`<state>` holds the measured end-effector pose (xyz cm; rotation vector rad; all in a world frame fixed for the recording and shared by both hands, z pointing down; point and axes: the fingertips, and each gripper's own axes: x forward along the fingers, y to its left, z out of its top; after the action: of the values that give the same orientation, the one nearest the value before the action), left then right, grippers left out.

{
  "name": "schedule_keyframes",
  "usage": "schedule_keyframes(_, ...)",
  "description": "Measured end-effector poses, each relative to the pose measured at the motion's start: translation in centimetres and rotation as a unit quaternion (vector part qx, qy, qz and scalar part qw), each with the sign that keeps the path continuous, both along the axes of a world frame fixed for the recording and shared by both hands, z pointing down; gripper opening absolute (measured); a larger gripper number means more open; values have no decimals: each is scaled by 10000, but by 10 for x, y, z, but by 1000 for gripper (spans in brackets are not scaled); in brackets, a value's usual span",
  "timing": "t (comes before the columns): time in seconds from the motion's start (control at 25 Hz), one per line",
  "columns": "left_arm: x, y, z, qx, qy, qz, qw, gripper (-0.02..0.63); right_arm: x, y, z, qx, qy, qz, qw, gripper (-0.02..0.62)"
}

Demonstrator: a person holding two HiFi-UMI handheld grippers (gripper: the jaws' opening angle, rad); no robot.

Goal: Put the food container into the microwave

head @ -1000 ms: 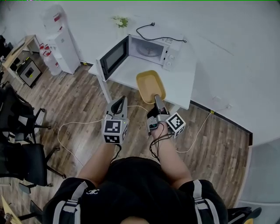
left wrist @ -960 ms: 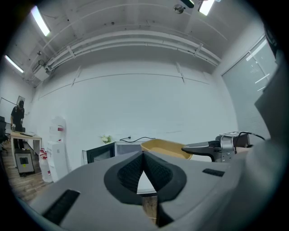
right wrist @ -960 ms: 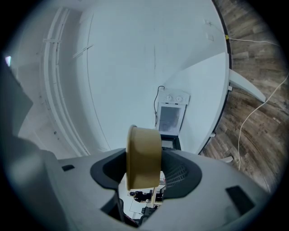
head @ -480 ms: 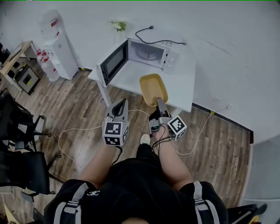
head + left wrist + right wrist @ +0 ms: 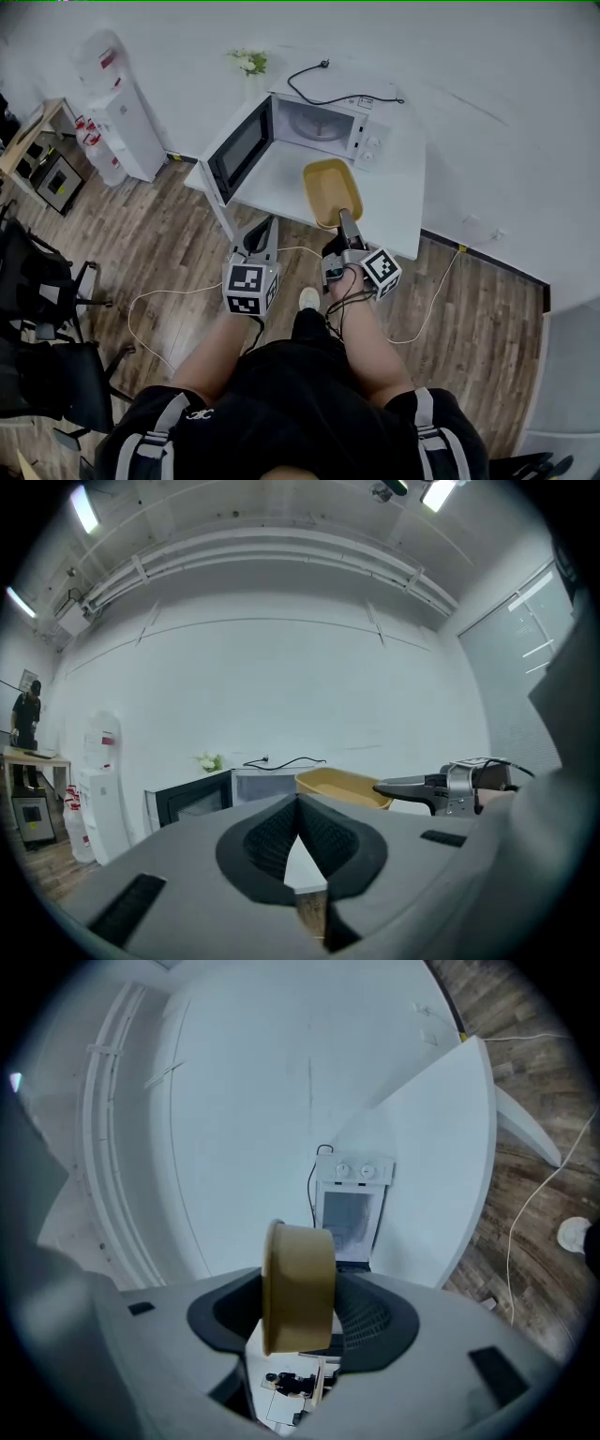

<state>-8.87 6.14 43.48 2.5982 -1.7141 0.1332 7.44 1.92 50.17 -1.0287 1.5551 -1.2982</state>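
Our right tool [image 5: 348,218] grips the near rim of the yellow food container [image 5: 330,189], held up over the table [image 5: 398,206] front. Left tool [image 5: 266,227] is pinched together w/ nothing in it. Microwave [image 5: 328,120] is ahead, door [image 5: 240,147] open, cavity bare. Pickup looks done, approx halfway; insertion & release left

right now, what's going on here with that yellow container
A person stands at a white table with a gripper in each hand. The right gripper is clamped on a yellow container, in front of the microwave, whose door is open. The left gripper is shut and empty.
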Motion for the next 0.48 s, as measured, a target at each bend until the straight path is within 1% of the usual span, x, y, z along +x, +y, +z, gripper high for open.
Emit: schedule_keyframes(0.48,5,-153,4,-205,16,-134,9997,1,3,-159,23,-305,172,-138,9993,230)
